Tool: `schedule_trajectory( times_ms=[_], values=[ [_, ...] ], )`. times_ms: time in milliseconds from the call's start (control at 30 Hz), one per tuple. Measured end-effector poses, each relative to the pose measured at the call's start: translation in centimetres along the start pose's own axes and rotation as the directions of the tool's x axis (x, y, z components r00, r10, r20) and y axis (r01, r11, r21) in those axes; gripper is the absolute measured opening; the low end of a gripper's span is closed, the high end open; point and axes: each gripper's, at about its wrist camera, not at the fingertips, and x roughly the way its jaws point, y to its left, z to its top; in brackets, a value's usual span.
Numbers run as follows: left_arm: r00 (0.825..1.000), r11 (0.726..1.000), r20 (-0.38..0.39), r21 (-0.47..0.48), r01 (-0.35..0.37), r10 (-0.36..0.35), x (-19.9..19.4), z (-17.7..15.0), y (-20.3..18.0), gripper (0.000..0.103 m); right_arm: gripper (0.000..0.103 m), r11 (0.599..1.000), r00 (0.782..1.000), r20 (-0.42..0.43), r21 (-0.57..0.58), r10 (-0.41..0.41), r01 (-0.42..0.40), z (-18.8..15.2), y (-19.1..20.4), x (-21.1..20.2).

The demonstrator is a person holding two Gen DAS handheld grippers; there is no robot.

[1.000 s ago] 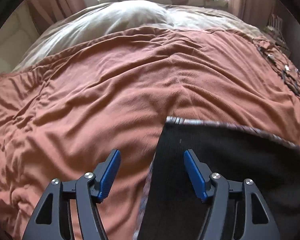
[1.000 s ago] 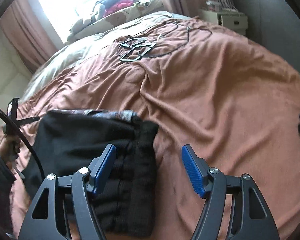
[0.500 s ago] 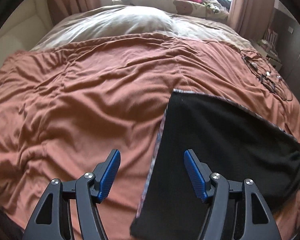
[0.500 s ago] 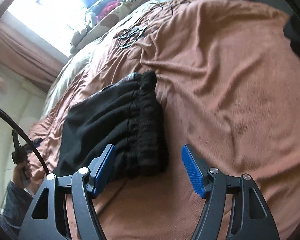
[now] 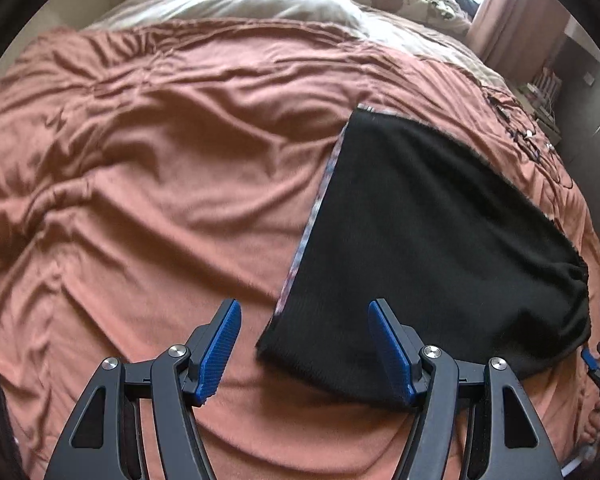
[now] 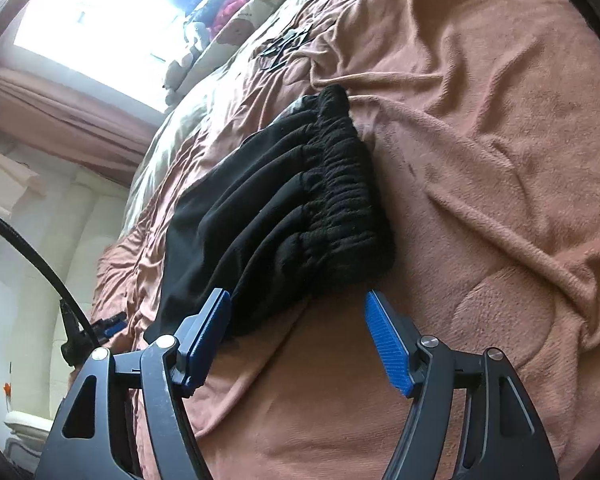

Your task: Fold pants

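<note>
The black pants [image 5: 428,240] lie folded flat on the rust-brown bedspread [image 5: 160,184], with a patterned lining edge along their left side. My left gripper [image 5: 305,344] is open and empty, just above the near left corner of the pants. In the right wrist view the pants [image 6: 276,216] show their gathered elastic waistband [image 6: 340,184] at the right end. My right gripper [image 6: 298,342] is open and empty, just in front of the waistband corner, not touching it.
A cream duvet and pillows [image 5: 236,0] lie at the head of the bed under the window. Black cables and small items [image 5: 528,136] lie on the bedspread beyond the pants. A shelf [image 5: 544,92] stands right of the bed. The other gripper shows at the left [image 6: 104,326].
Both grippers have pulled back and up from the pants, staying open. More of the folded pants shows in each view, and the right view has tilted.
</note>
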Motion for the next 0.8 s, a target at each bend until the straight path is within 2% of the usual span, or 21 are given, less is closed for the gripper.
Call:
schedule_trajectory(
  times_ms=[300,500,700,767,800],
  values=[
    [0.997,0.999,-0.067,-0.027,0.037,-0.038,3.1,-2.1,1.5,0.068,0.068,0.999,0.999,-0.021,0.034,0.028,-0.027,0.0,-0.2,2.2],
    [0.993,0.997,-0.1,-0.046,0.061,-0.066,5.6,-2.6,2.3,0.06,0.068,0.997,1.0,-0.017,0.079,0.024,-0.023,0.1,-0.9,3.2],
    [0.995,0.998,-0.076,-0.029,0.059,-0.061,6.7,-2.6,2.2,0.06,0.068,0.995,1.0,0.002,0.099,0.022,-0.022,0.5,-0.9,4.4],
    [0.996,0.998,-0.065,-0.018,0.052,-0.053,6.7,-2.6,2.0,0.057,0.068,0.994,1.0,0.008,0.107,0.019,-0.019,0.5,-1.0,4.6],
    [0.998,0.999,-0.053,-0.004,0.041,-0.041,6.8,-2.6,1.8,0.052,0.068,0.993,1.0,0.013,0.115,0.019,-0.02,0.6,-1.1,4.8]
  ],
)
